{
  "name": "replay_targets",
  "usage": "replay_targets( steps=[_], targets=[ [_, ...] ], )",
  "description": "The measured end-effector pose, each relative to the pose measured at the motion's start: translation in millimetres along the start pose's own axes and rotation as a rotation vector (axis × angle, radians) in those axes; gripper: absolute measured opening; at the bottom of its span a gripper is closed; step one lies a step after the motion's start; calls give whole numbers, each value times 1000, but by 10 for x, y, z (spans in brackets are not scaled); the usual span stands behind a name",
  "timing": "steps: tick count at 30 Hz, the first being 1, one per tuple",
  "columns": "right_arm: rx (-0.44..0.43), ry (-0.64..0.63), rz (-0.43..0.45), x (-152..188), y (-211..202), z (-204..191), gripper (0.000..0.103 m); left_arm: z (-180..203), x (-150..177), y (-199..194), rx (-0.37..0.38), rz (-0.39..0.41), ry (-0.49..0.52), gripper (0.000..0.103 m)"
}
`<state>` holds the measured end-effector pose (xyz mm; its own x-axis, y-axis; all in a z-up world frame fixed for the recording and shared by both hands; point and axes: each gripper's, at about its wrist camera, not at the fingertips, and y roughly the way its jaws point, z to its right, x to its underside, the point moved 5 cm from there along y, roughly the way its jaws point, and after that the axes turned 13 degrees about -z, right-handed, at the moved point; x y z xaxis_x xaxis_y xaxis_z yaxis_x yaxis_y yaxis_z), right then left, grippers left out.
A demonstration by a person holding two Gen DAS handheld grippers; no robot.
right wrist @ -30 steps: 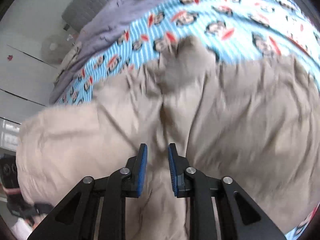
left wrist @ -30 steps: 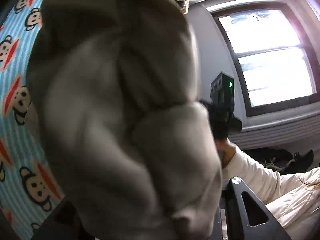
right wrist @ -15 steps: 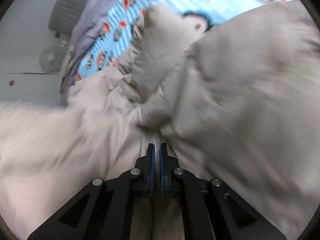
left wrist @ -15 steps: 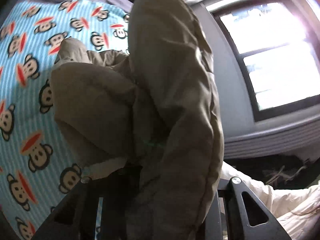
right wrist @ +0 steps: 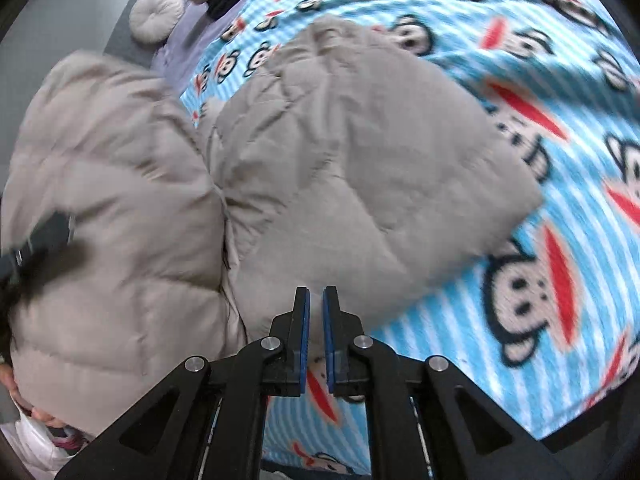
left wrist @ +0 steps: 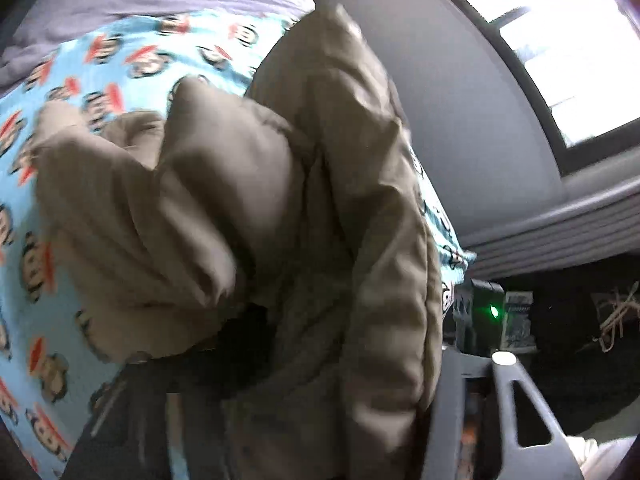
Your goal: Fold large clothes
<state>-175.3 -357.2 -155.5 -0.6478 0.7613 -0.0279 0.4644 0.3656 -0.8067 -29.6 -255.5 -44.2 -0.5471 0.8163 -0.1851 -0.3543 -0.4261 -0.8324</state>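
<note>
**Padded coat half-folded on the monkey blanket**

Through my right wrist camera, I am looking along my right claw point(right wrist: 315, 300), whose two blue-padded fingers point(right wrist: 304, 332) are sitting nearly pressed together with only a thin slit between them and nothing pinched there. The tips are hovering just at the near edge of the puffy beige quilted coat point(right wrist: 360, 168), over the blue striped fleece blanket printed with red-mouthed monkey faces point(right wrist: 560, 264). The coat is lying on that blanket, on the bed: its right half is spreading flat in front of me, and its left half is bulging up in a thick fold beside it, the two meeting along a deep crease.

Through my left wrist camera, the same coat point(left wrist: 280, 220) is looking darker, a greyish brown, and it is filling most of the view. Its padded folds are piling right over my left claw point(left wrist: 256, 344), so I cannot tell whether that claw is spread or gripping the fabric. Only a grey frame piece is showing clear at lower right.

Farther off, a lavender sheet point(right wrist: 188, 28) is lying beyond the blanket, with a round grey tufted cushion point(right wrist: 156, 16) resting at its far edge. A bright window point(left wrist: 560, 40) is glowing in the grey wall.
</note>
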Motion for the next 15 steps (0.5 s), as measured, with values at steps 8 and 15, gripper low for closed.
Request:
replay_targets(
  steps=[8,15],
  targets=[
    [-22,54,49,146,-354,367,37,178,-472,863,3,-112,35,86],
    [-206,-16,157,308,-947,359,76,189,-686,1017,32,-127,23,97]
  ],
)
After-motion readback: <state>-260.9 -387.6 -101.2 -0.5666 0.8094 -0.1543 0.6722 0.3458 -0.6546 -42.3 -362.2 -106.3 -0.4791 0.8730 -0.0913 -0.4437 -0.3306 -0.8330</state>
